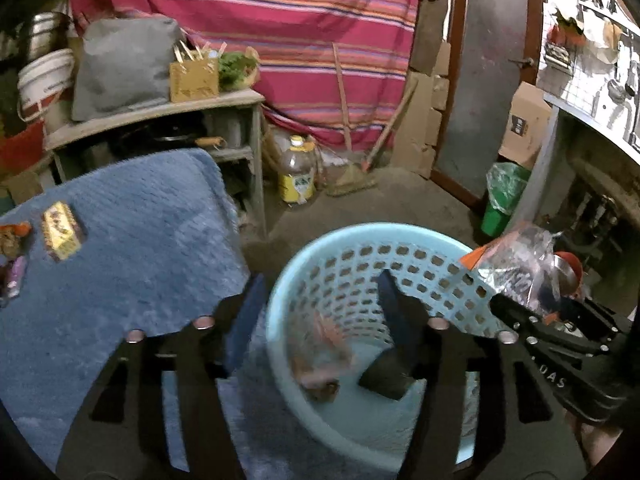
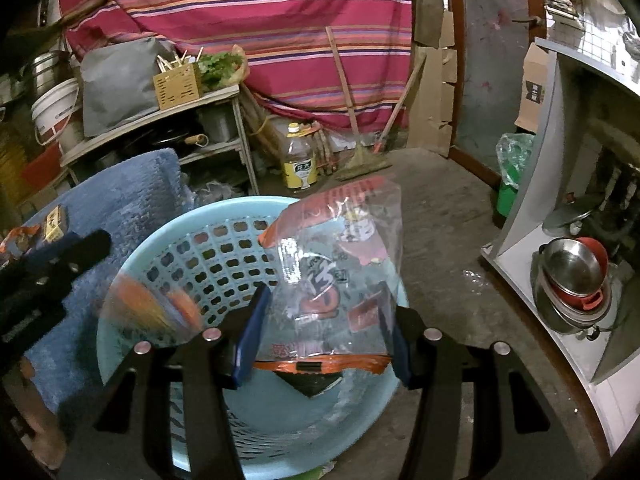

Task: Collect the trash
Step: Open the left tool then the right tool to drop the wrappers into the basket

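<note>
A dim storeroom is shown, backed by a red striped cloth [image 1: 280, 36] and floored in bare concrete [image 2: 440, 240]; a blue towel [image 1: 132, 248] covers the raised surface at the left, and a light-blue perforated basket [image 1: 360, 264] stands on the floor against the towel's right edge. The left gripper [image 1: 320, 320] is pointed down into the basket; its jaws are spread and nothing is pressed between them; a blurred orange wrapper [image 1: 324, 344] is seen inside the basket, between and below the fingers, not touched by either pad. The right gripper [image 2: 324, 332] is held over the basket's near-right rim; a clear plastic bag with red print [image 2: 340, 264] is pinched between its blue pads [image 2: 252, 332], standing upright above the basket opening. Near the towel's left edge a gold wrapper [image 1: 62, 230] lies flat; just beside it, at the very edge, further wrappers [image 1: 12, 256] are partly cut off. Behind the towel a wooden shelf [image 1: 160, 112] carries a grey bag [image 1: 124, 64] and a tan box [image 1: 194, 80]; a white bucket [image 1: 46, 80] stands to its left. On the floor by the cloth a yellow-labelled bottle [image 1: 296, 172] and a broom [image 1: 352, 176] are placed; a green bin [image 1: 500, 200] lined with plastic stands by the door; stacked metal bowls [image 2: 572, 280] rest on a low white shelf at the right.
</note>
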`<state>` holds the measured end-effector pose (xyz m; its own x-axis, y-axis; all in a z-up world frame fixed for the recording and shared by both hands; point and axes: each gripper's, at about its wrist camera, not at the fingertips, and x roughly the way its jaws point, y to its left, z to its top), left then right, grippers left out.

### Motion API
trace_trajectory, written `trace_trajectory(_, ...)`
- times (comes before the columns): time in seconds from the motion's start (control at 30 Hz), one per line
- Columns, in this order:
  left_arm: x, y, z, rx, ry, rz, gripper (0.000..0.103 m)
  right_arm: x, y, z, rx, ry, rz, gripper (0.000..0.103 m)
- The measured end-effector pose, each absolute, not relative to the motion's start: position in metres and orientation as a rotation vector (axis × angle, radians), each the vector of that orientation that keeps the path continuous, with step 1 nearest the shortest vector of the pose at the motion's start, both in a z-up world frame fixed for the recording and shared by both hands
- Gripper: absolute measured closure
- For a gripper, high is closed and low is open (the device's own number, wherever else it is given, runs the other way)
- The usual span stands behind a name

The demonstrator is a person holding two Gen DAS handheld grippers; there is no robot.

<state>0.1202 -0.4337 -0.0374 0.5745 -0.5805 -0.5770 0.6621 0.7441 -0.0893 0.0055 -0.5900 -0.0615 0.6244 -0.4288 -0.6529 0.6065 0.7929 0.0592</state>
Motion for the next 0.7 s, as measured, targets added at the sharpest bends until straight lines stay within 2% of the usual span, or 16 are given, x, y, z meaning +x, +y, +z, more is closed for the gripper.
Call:
trace_trajectory(0.13,0.125,-0.411,-0.026,0.124,0.600,-0.700,0.035,0.015,-0.582,-0.063,0.281,0.678,-0.588,0.050)
trace_trajectory(0.3,0.130,-0.377,-0.016,0.119,0.567,-0.630,0.018,0.025,-0.570,-0.061,0.269,0.677,-0.572,0.049)
trace_trajectory(0.43,0.134,-0.343,-0.010,0.113,0.547,-0.566,0.013,0.035,-0.564,-0.062,0.269,0.679,-0.578,0.048)
trace_trajectory(0.5,0.137,-0.329,-0.007,0.114,0.541,-0.538,0.012,0.039,-0.561,-0.063,0.262,0.678,-0.588,0.040)
trace_trajectory(0.57,0.141,-0.308,-0.003,0.105,0.532,-0.502,0.009,0.043,-0.555,-0.063,0.253,0.673,-0.601,0.027)
trace_trajectory(0.7,0.150,-0.274,0.004,0.076,0.523,-0.458,0.006,0.048,-0.540,-0.057,0.199,0.666,-0.627,0.020)
